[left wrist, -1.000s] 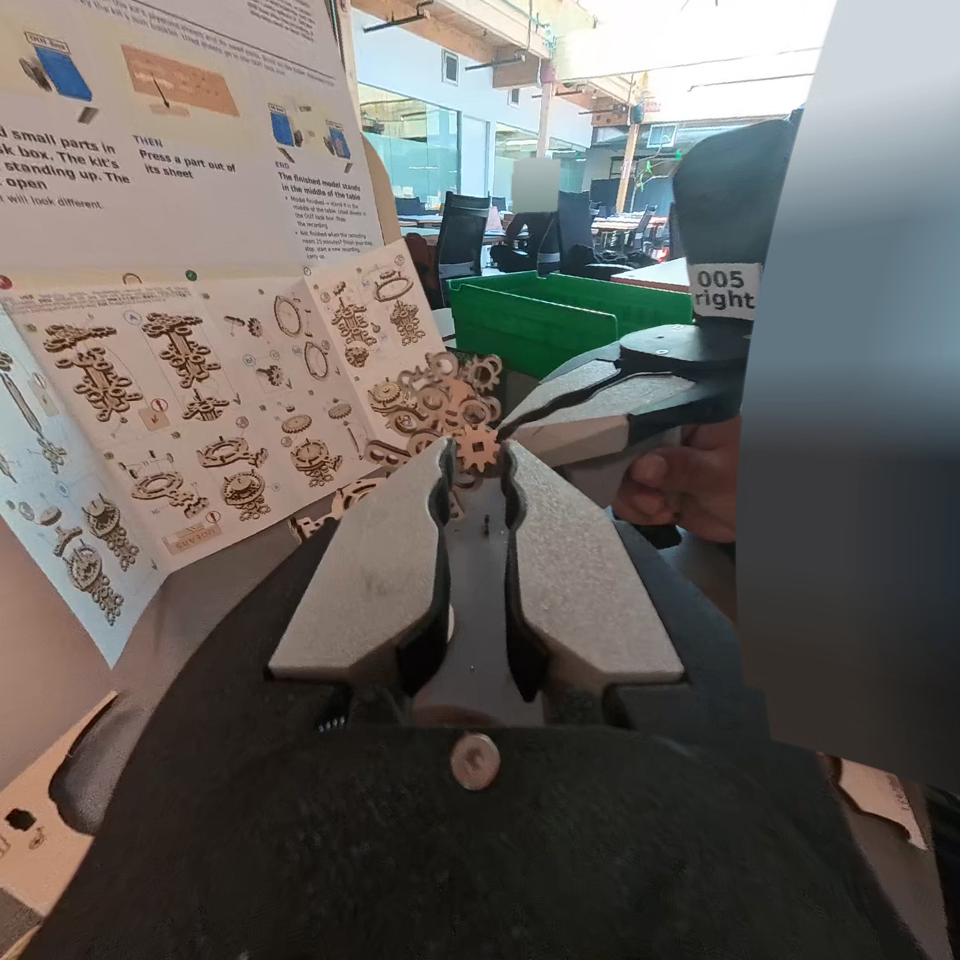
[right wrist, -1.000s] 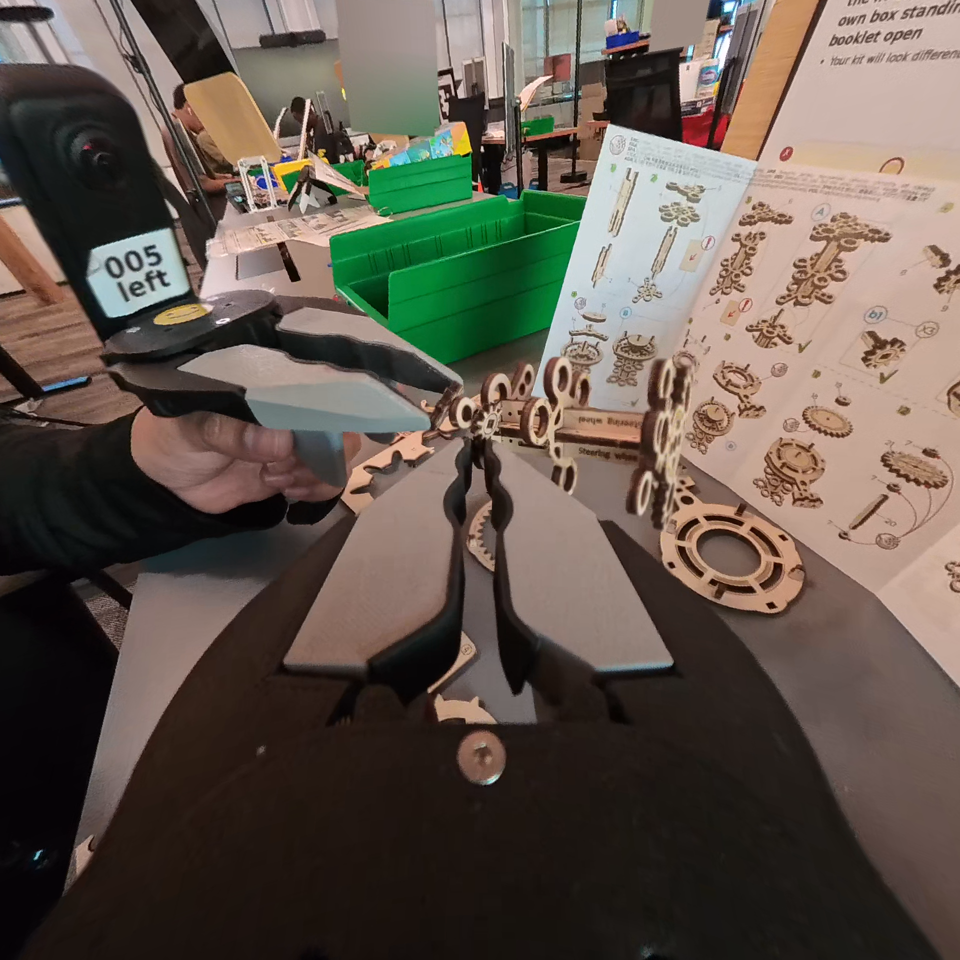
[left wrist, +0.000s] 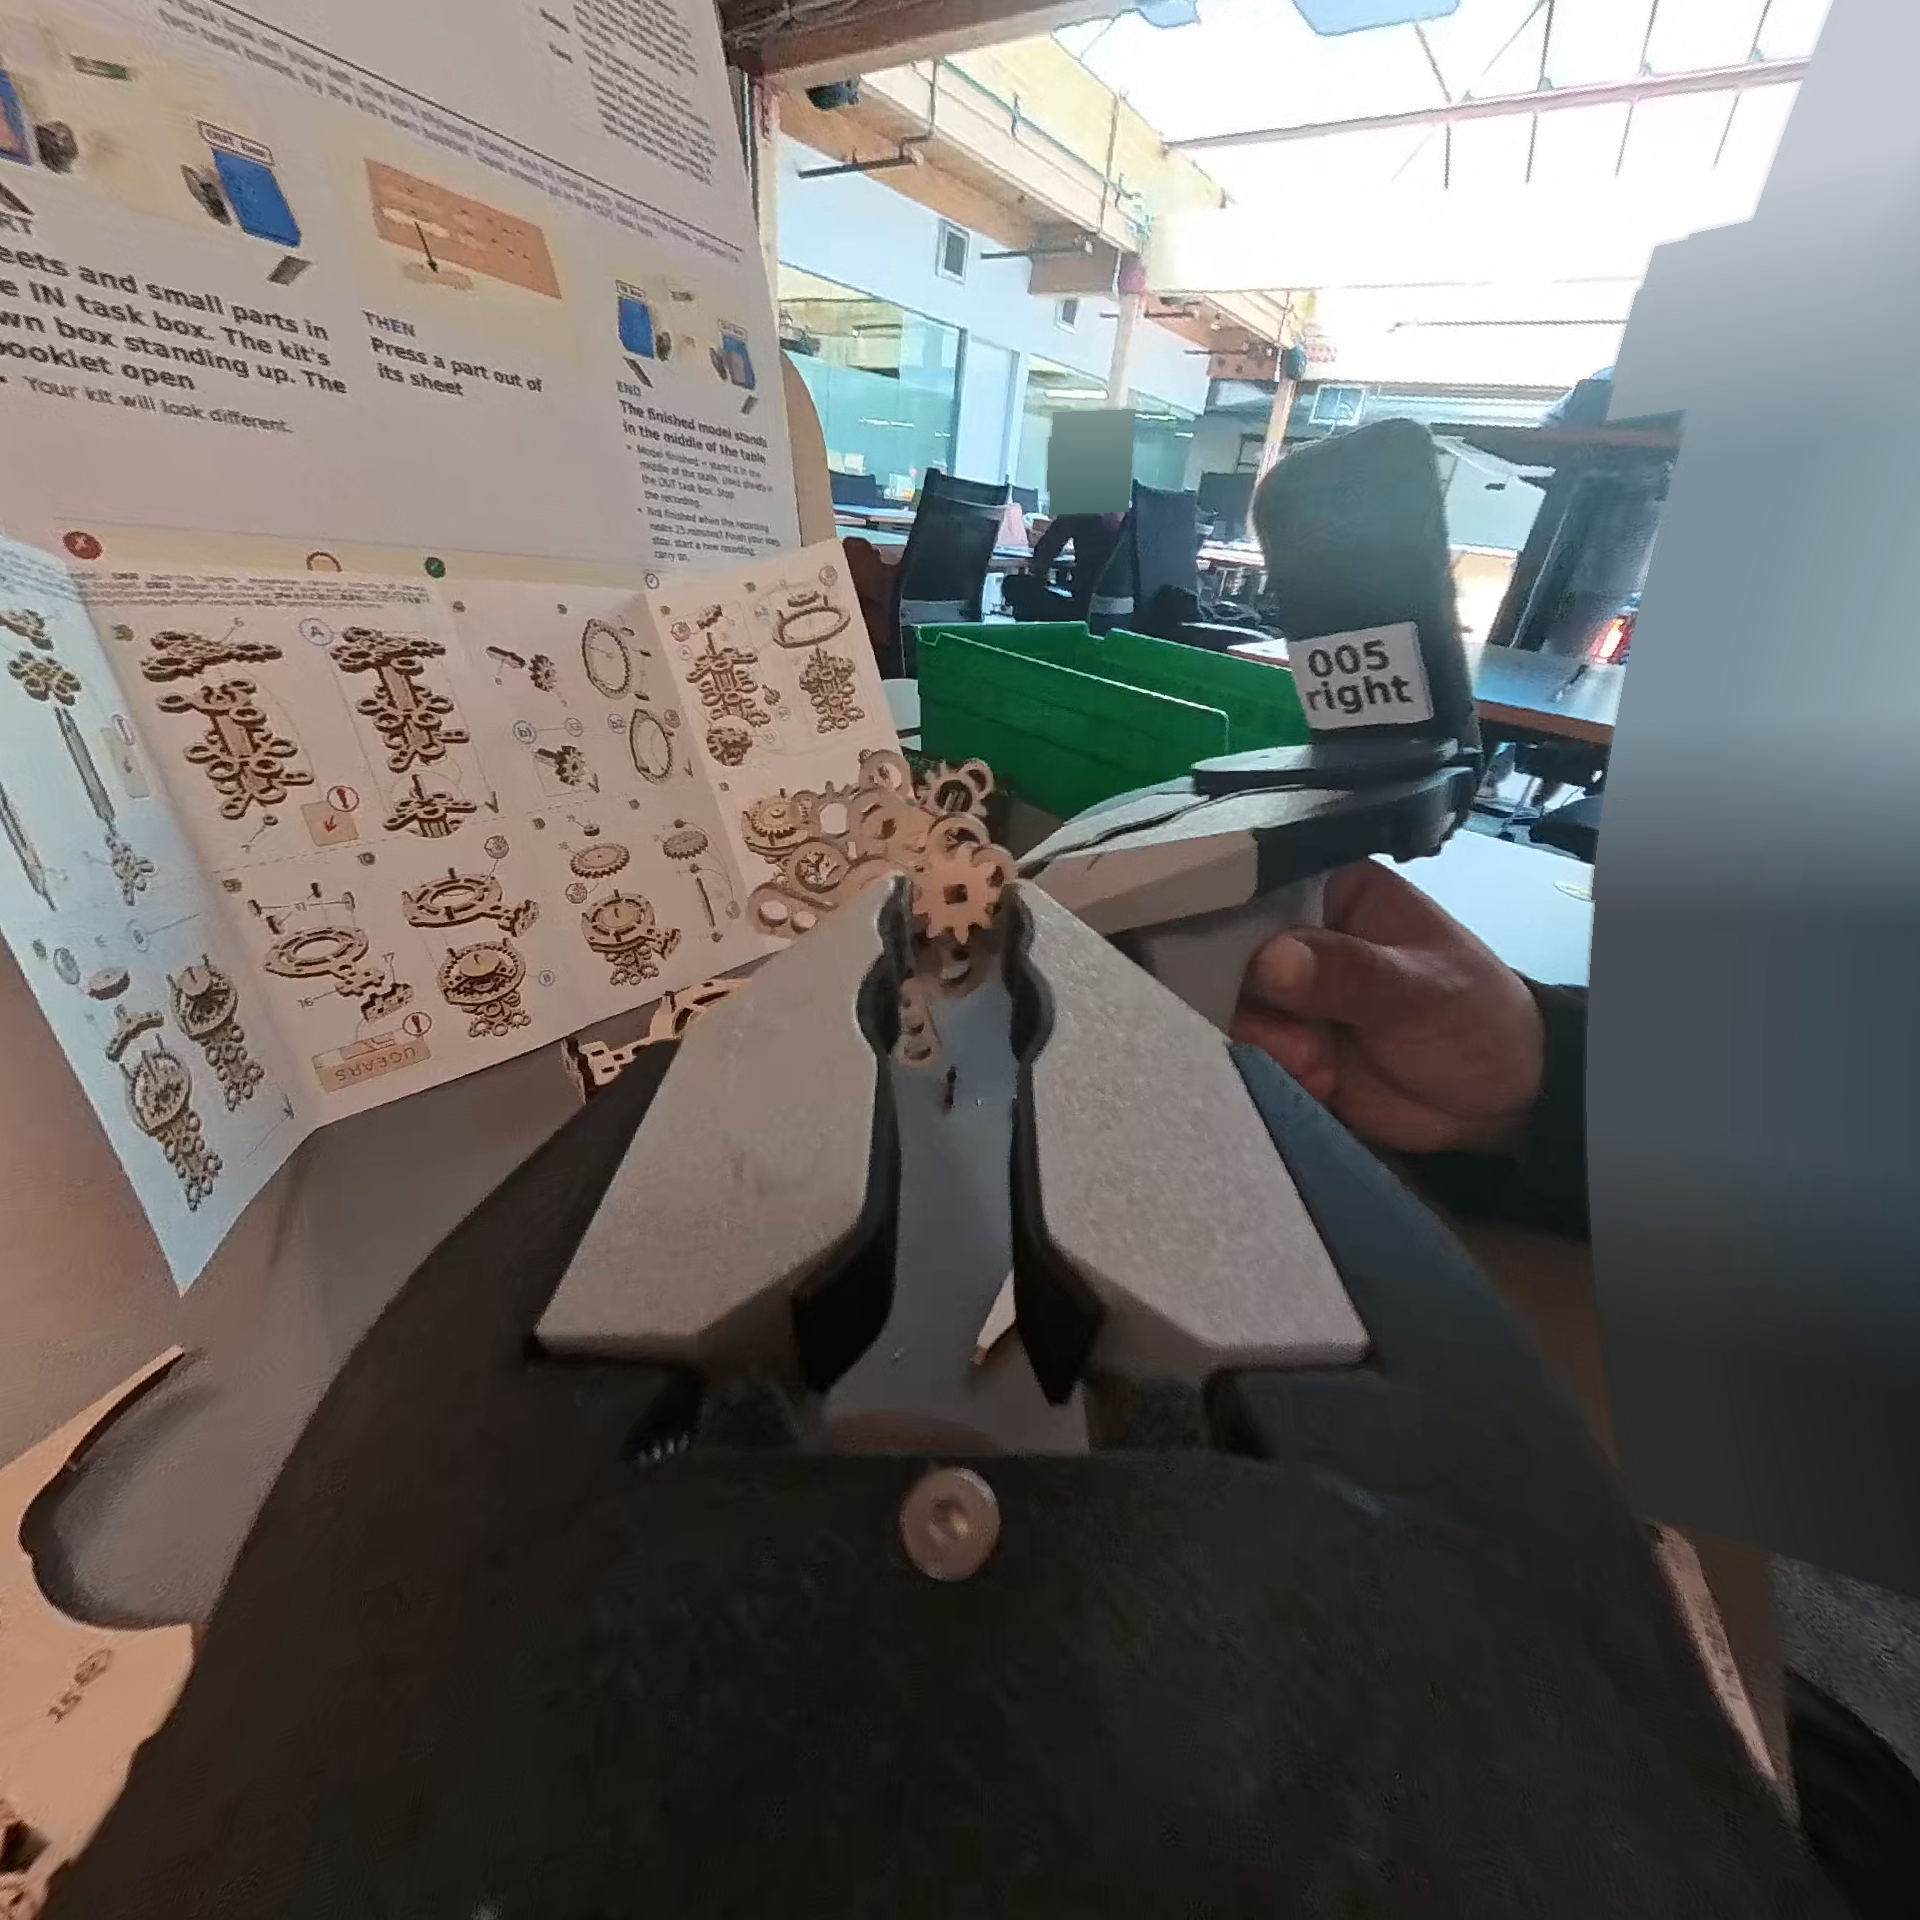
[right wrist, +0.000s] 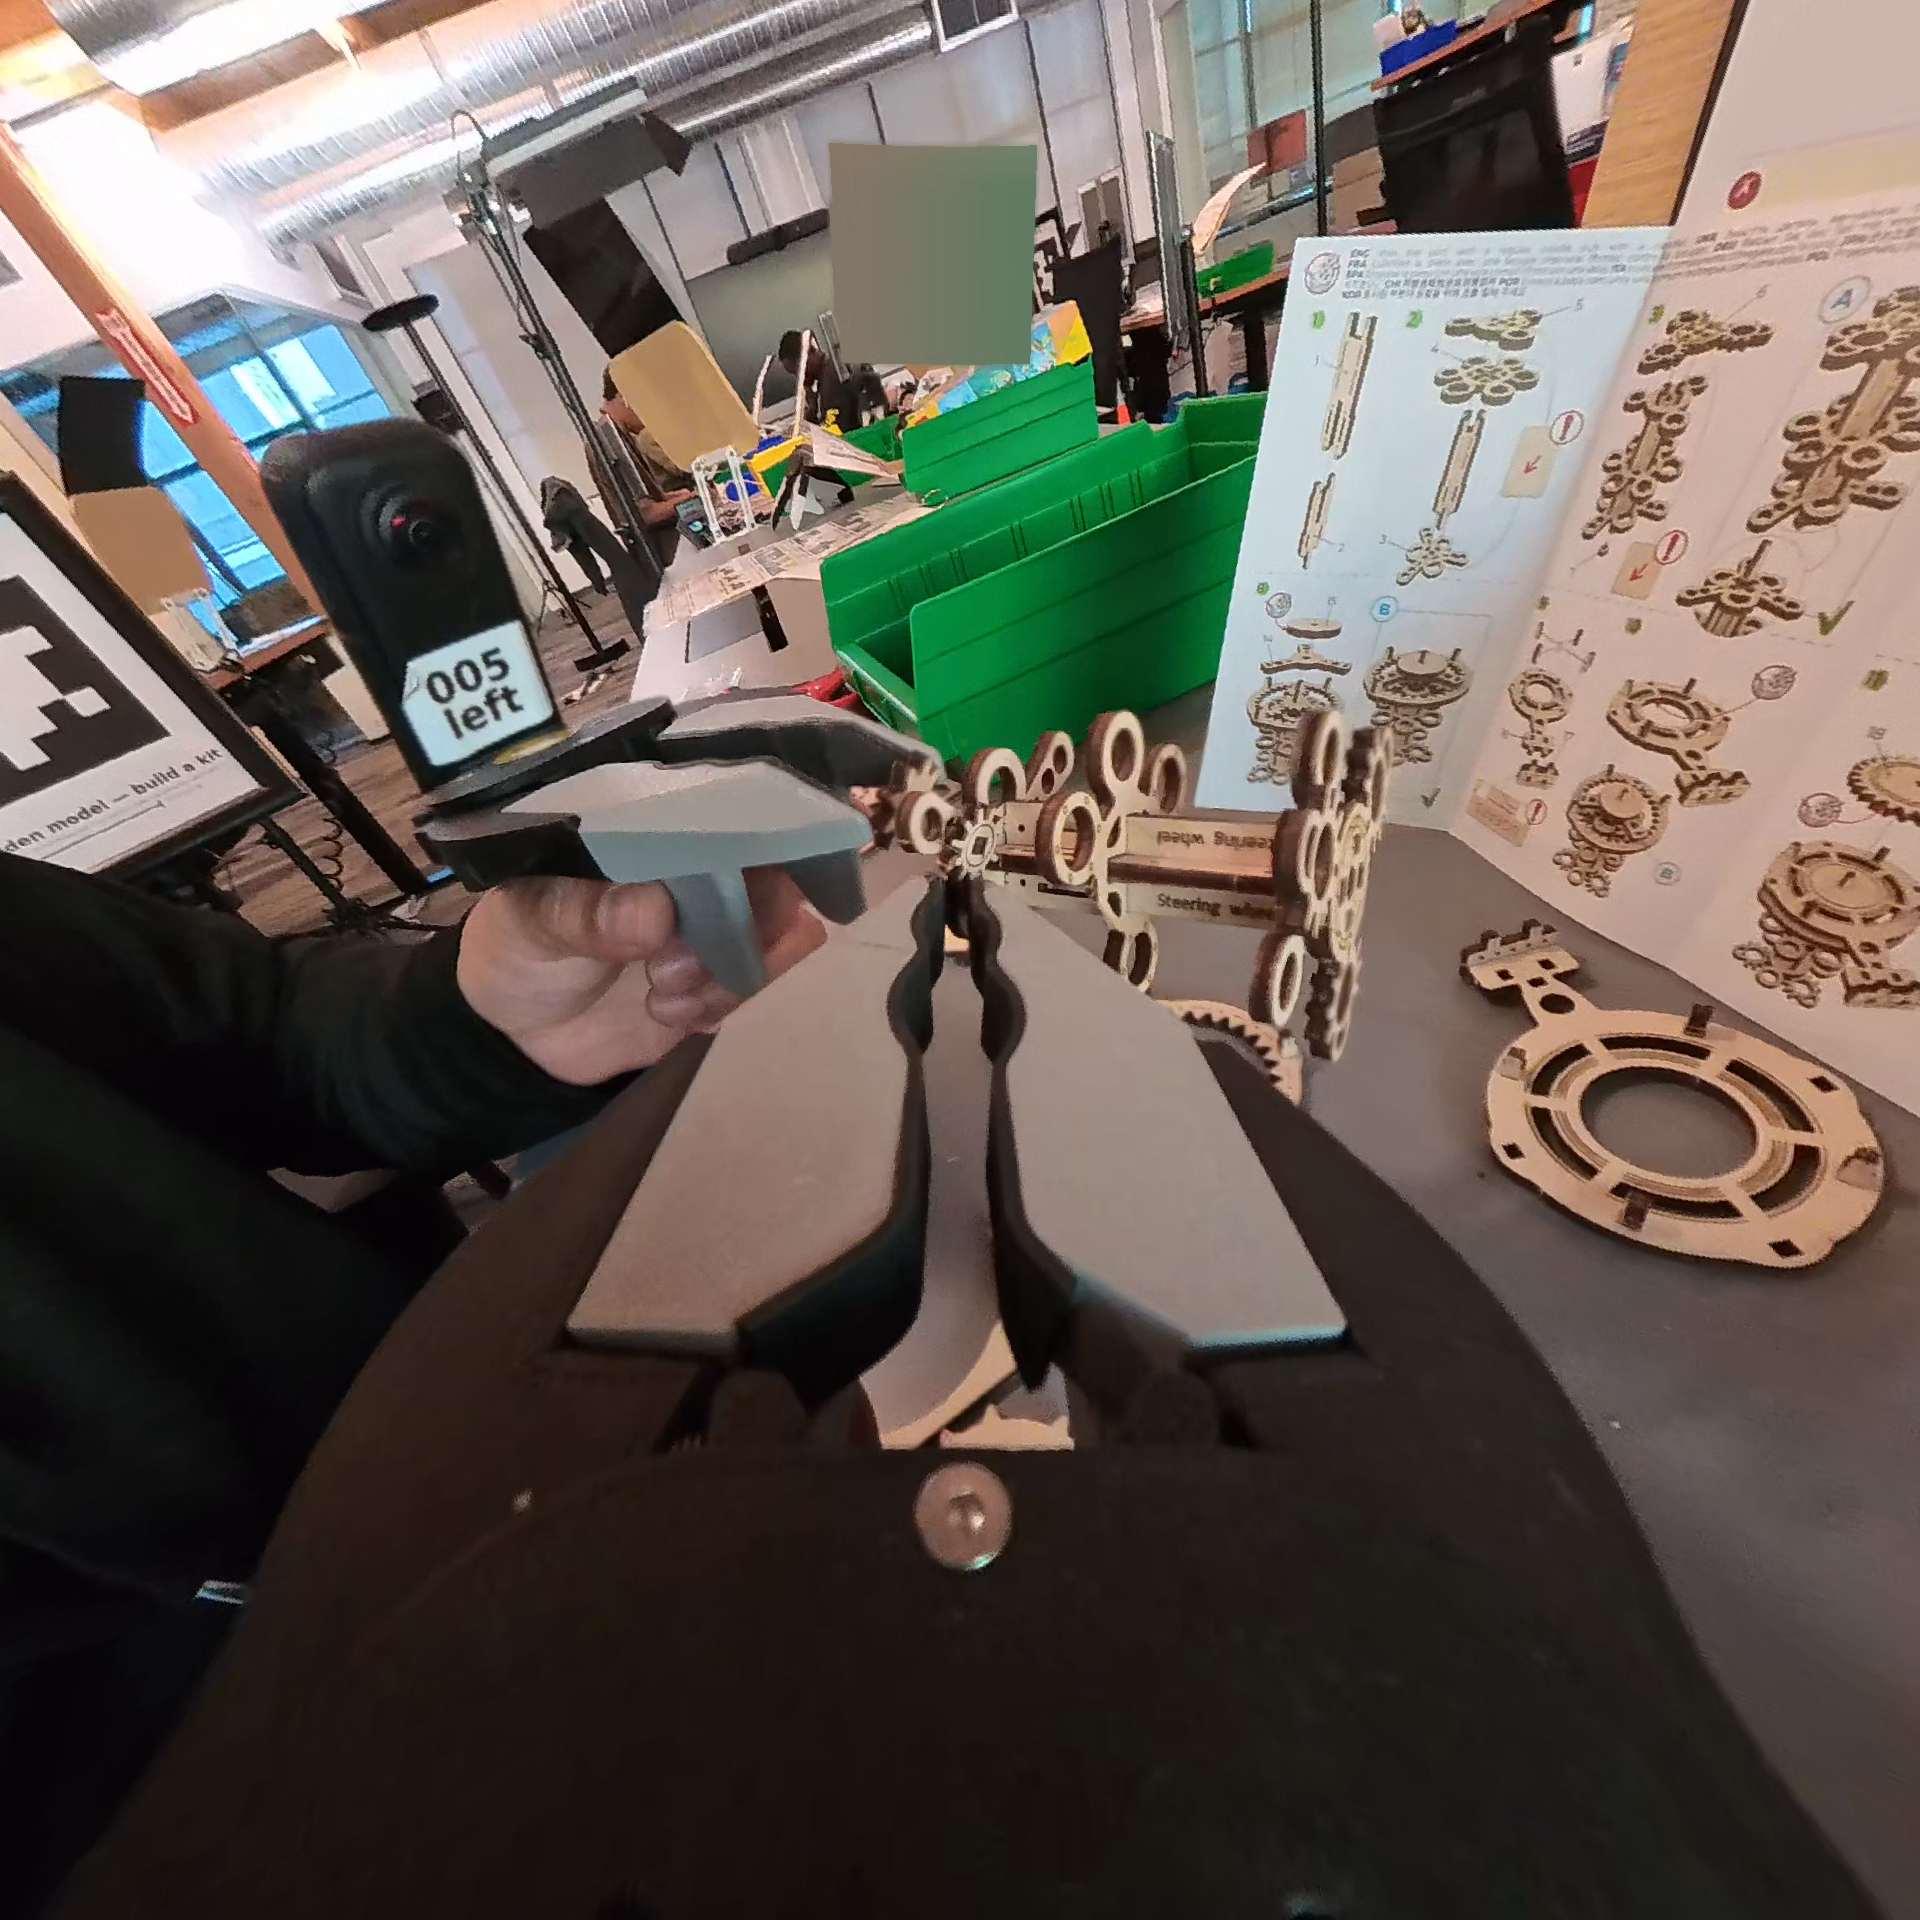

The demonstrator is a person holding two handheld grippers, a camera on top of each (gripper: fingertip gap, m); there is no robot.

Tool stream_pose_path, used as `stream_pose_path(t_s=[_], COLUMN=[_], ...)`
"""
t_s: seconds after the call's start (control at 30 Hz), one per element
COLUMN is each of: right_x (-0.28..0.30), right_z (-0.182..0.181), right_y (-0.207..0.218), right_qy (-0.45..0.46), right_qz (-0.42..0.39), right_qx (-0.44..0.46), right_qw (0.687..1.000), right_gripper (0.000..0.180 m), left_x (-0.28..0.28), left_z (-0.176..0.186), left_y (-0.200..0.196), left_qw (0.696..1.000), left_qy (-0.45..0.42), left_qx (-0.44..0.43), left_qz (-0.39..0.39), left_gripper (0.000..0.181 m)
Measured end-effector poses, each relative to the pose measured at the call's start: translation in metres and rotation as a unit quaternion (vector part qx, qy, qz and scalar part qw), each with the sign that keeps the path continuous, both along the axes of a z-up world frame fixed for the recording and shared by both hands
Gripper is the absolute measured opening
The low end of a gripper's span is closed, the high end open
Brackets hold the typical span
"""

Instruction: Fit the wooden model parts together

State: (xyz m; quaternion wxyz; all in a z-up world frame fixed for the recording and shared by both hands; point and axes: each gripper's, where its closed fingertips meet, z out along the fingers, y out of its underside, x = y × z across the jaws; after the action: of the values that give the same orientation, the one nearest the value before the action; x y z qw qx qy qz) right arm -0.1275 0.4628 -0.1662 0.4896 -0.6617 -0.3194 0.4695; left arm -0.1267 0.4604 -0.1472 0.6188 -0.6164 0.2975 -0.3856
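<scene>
Assy lifted higher | L tool [left wrist: 954, 914] clamps wooden model [right wrist: 1143, 831] | R tool [right wrist: 961, 899] pinches gear [left wrist: 961, 894] edge

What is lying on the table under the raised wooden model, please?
Under the model, a toothed wooden gear lies on the table. Only its rim shows; the right gripper covers the rest. A ring-shaped part lies off to the side.

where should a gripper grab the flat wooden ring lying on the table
Take the wooden ring by its stalk end, coming from above. It lies flat on the table, so its broad rim gives little edge to pinch, while the narrow stalk fits between two fingers.
</scene>
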Motion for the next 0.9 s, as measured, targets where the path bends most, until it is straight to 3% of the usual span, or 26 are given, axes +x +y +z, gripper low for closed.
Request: stream_pose_path(t_s=[0.6,0.9], right_x=[0.004,0.002], right_z=[0.016,0.019], right_y=[-0.004,-0.007], right_qy=[0.038,0.045], right_qz=[0.0,0.009], right_qx=[0.018,0.031], right_qw=[0.999,0.998], right_gripper=[0.0,0.0], left_x=[0.005,0.002], left_z=[0.015,0.018], left_y=[-0.005,-0.006], left_qw=[0.997,0.991], left_qy=[-0.048,-0.114], left_qx=[0.014,-0.045], left_qz=[0.055,0.044], left_gripper=[0.013,0.013])
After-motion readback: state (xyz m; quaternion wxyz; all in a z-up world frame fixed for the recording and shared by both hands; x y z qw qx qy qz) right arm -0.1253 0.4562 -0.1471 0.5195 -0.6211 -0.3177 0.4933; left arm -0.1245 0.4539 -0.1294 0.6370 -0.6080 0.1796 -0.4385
